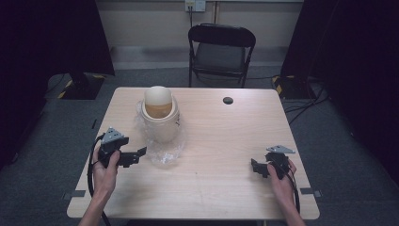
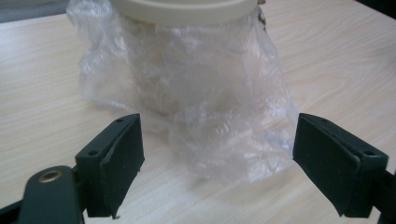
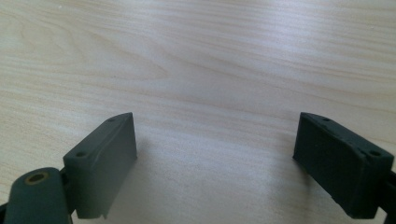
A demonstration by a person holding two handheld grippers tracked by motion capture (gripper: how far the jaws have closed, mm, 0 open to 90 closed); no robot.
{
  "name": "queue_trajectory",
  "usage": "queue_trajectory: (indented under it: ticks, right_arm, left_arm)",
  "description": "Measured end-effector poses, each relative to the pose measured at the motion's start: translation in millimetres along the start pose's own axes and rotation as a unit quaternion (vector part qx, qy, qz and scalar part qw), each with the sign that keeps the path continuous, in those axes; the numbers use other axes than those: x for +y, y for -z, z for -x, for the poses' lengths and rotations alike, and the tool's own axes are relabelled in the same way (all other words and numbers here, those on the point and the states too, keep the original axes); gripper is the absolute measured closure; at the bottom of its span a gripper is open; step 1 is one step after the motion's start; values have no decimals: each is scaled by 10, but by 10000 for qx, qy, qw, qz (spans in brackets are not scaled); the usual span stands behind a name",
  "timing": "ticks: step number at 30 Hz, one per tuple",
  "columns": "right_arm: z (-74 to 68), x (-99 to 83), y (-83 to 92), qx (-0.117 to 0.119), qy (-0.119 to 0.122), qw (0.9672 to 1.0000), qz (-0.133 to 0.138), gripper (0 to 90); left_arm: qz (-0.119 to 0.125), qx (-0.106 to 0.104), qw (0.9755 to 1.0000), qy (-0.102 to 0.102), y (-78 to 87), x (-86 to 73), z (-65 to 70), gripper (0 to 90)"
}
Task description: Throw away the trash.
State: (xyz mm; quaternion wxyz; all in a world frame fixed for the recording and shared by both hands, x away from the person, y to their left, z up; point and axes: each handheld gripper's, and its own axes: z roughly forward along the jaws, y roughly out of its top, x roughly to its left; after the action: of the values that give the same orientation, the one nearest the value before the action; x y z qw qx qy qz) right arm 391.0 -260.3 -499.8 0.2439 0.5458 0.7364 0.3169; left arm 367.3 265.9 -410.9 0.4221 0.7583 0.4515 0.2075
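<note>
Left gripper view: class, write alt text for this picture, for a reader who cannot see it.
A crumpled clear plastic bag lies on a light wooden table, spilling from under a cream container at the top edge. The left gripper points at the bag with its two black jaws open, not touching it.

Folding chair (image 1: 221,49), grey floor (image 1: 56,136), black curtains (image 1: 47,37)
</note>
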Motion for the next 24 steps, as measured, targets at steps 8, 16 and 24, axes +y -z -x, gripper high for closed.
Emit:
queue_trajectory:
  ticks: [8,16,24]
  right_arm:
    - [0,0,0,0,3,10000,2,122]
    - [0,0,0,0,4,10000,2,122]
    - [0,0,0,0,0,10000,1,122]
  left_arm:
    - [-103,85,9999,48,15,-263,-63,161]
    - [-502,215,9984,131,-61,-526,-132,162]
    - [-826,351,9957,207,-171,-731,-189,163]
